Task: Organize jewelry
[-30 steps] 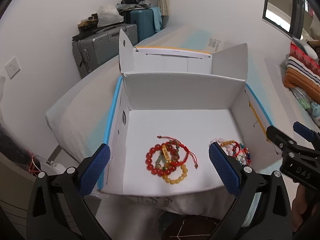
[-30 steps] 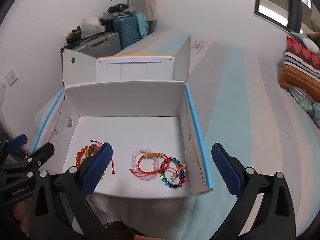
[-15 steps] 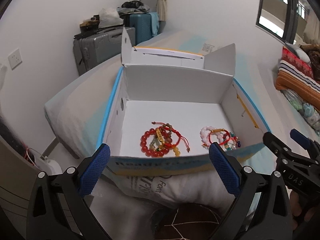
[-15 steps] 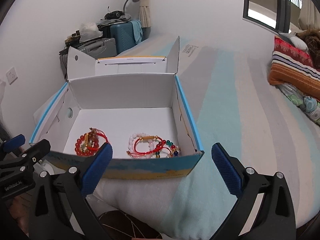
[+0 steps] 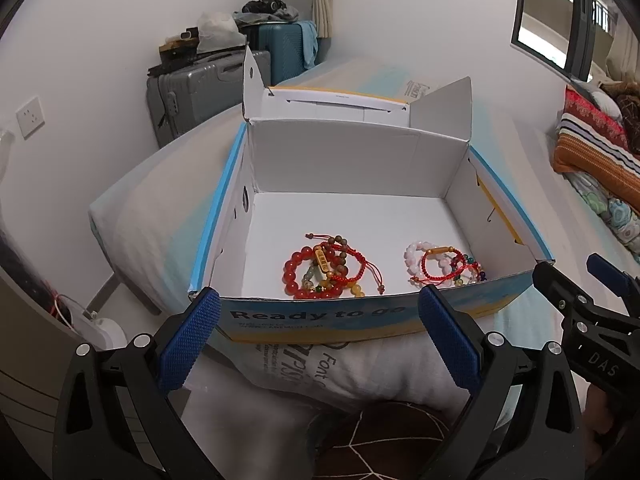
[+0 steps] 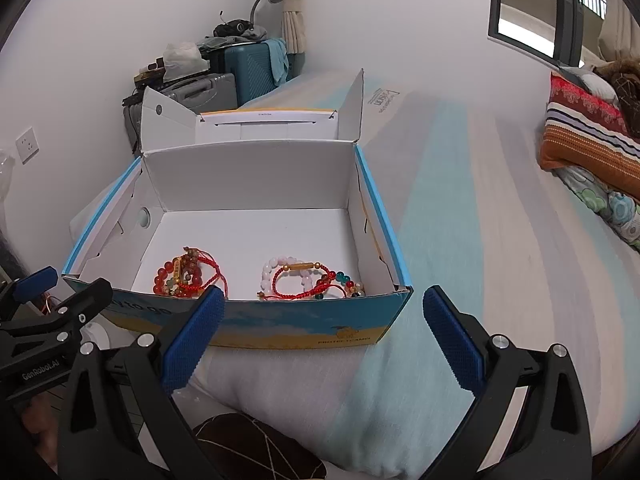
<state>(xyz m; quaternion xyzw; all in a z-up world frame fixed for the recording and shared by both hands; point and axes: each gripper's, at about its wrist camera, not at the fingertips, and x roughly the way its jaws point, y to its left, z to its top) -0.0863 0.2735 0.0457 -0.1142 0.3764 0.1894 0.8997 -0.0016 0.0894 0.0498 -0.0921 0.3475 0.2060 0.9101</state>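
We are holding the left gripper (image 5: 318,338) in front of the box (image 5: 440,168), with its two blue pads (image 5: 188,338) spread wide and nothing between them. The box's near wall, printed with "Ready to go", is running across the gap between these fingers, just beyond their tips. Past that wall, on the white floor, the red pile (image 5: 326,266) of bracelets is lying ahead of the gap, nearer the left finger. It is a tangle of red beads, brown beads, amber beads and red cord. The pink pile (image 5: 440,262) is sitting just above the right finger's tip, well apart from the first pile; it is mixing pale pink beads, red cord, a gold tube and dark coloured beads.

We are keeping the right gripper (image 6: 322,338) wide apart too, gripping nothing. From here the red pile (image 6: 182,276) is lying just beyond its left fingertip and the pink pile (image 6: 308,280) ahead of the gap. The box (image 6: 248,176) is resting on the bed (image 6: 460,240), its lid flaps standing open behind. The left gripper (image 6: 52,300) is showing at the far left of this view, beside the box's corner.
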